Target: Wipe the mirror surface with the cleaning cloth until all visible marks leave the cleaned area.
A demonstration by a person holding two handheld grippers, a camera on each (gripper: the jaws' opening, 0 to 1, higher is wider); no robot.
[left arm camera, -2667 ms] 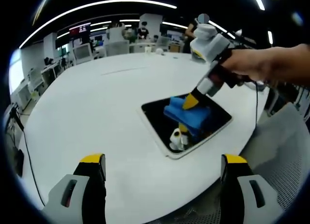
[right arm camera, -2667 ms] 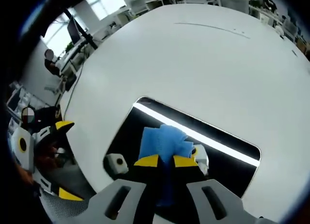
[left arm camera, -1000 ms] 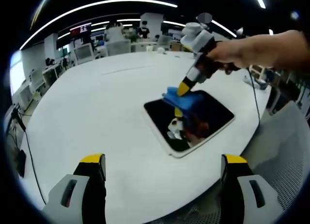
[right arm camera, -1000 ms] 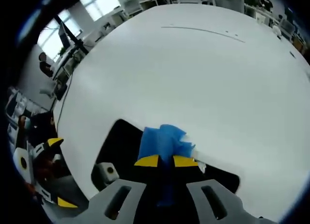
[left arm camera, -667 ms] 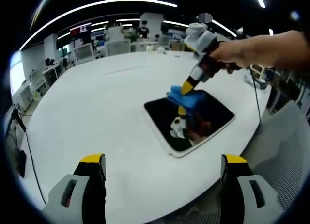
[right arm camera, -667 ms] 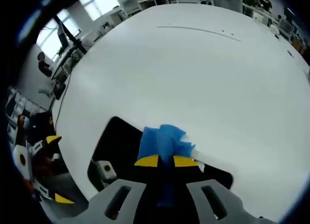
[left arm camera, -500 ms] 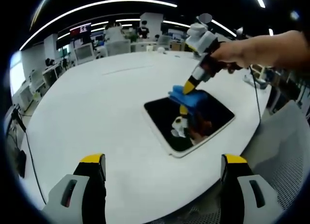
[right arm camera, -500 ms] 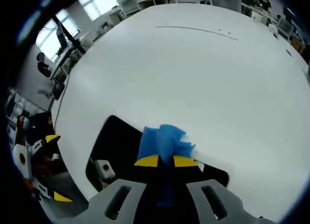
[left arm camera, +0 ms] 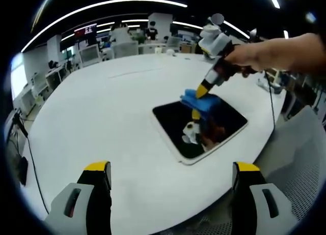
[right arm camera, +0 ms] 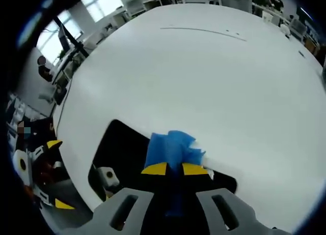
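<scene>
While my right gripper (right arm camera: 174, 168) clamps the crumpled blue cleaning cloth (right arm camera: 170, 148) against the dark rectangular mirror (left arm camera: 199, 129), my left gripper (left arm camera: 172, 169) hangs wide above the round white table (left arm camera: 102, 118) in an open-plan office.

On the white bench (left arm camera: 91, 123), the right hand-held gripper (left arm camera: 202, 91) presses a blue cloth (left arm camera: 197, 102) onto the mirror's (left arm camera: 201, 128) far edge; the left hand-held gripper (left arm camera: 170, 169) hangs wide apart, near.

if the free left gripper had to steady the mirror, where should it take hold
Probably the near long edge of the mirror, coming in low across the white table from the left gripper side. The mirror lies flat, that edge is bare, and the right gripper presses the blue cloth at the far end.
</scene>
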